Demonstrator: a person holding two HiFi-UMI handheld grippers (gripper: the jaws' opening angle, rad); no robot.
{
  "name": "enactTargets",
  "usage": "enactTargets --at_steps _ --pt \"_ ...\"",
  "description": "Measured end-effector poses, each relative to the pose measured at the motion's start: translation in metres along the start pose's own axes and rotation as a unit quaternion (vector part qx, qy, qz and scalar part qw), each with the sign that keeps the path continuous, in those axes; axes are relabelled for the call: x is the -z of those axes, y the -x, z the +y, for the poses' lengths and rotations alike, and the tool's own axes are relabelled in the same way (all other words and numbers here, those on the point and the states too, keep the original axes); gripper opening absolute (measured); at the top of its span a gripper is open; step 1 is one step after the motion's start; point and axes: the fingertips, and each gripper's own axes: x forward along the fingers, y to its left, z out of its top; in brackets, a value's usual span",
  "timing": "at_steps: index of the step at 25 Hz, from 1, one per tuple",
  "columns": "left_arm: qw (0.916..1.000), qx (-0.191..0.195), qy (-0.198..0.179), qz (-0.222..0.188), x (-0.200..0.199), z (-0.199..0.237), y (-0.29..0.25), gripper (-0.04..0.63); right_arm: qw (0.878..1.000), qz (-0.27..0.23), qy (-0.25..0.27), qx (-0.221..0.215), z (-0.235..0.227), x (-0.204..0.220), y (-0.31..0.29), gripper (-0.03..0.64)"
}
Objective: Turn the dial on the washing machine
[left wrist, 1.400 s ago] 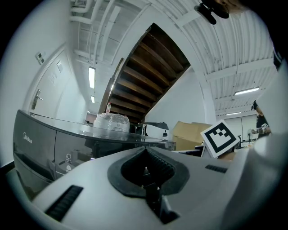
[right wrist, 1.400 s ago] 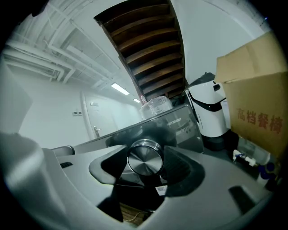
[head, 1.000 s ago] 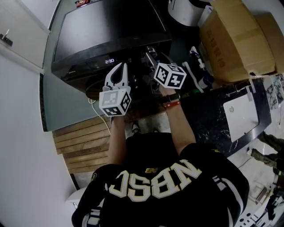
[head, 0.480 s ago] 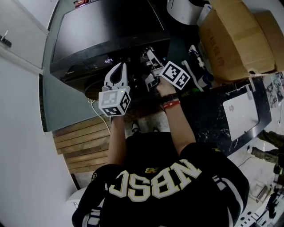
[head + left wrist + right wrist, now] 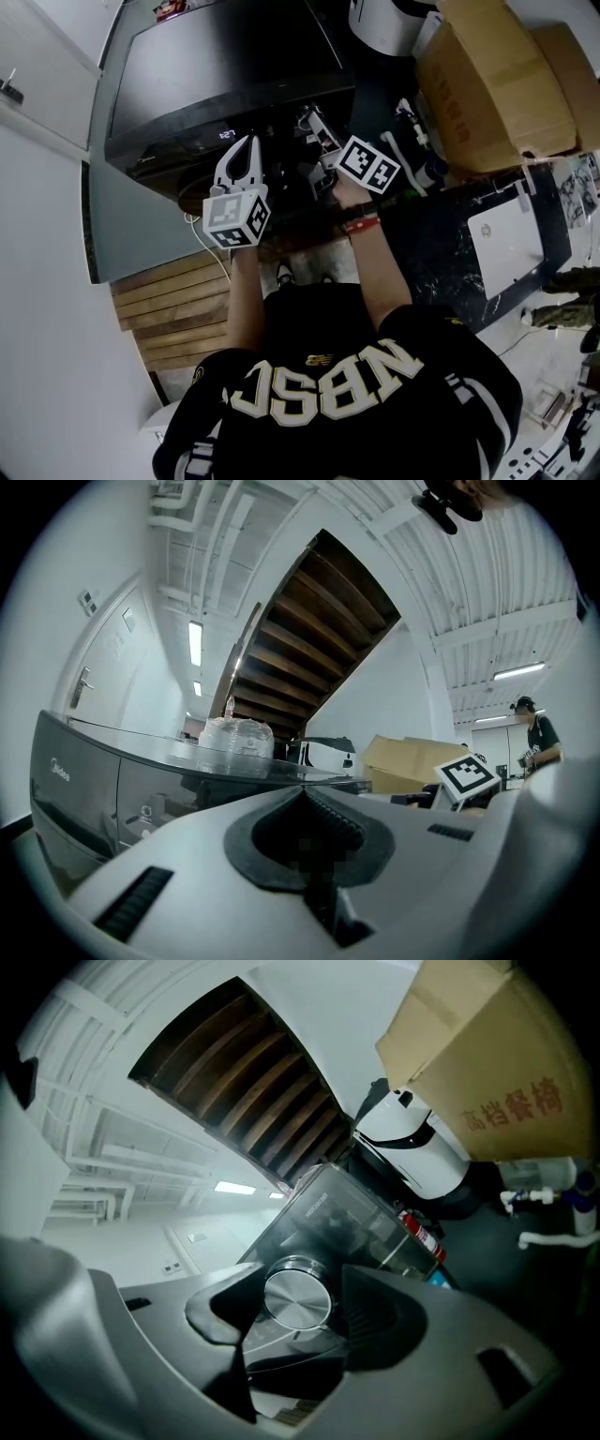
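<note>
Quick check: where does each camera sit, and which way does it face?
Head view: on the person's head, steeply down at the washing machine; forearms, left gripper, right gripper show.
Left gripper view: along its shut jaws, over the machine's top.
Right gripper view: along its jaws at the dial between them.
All share the washing machine.

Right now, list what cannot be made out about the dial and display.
Right gripper view: the dial shows no readable setting marks, too dim; the jaws cover what surrounds it.
Head view: the right gripper hides the dial.
Head view: the display digits are too small.
Left gripper view: dial absent; the left gripper fills the lower frame.
</note>
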Motion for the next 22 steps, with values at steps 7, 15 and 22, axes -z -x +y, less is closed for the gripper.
enactTargets --at_steps 7,15,22 --pt "0.9997 -0.022 -0.012 -0.001 -0.006 0.013 0.005 0.014 0.969 0.013 0.243 0.045 0.011 -0.01 0.018 0.233" --pt "0.999 -0.027 -0.035 -0.004 -0.009 0.005 0.011 0.014 0.93 0.002 0.365 0.047 0.038 -0.01 0.032 0.13" --pt "0.9981 -0.031 -0.053 -0.01 -0.015 -0.005 0.019 0.014 0.921 -0.014 0.386 0.047 0.048 -0.019 0.049 0.047"
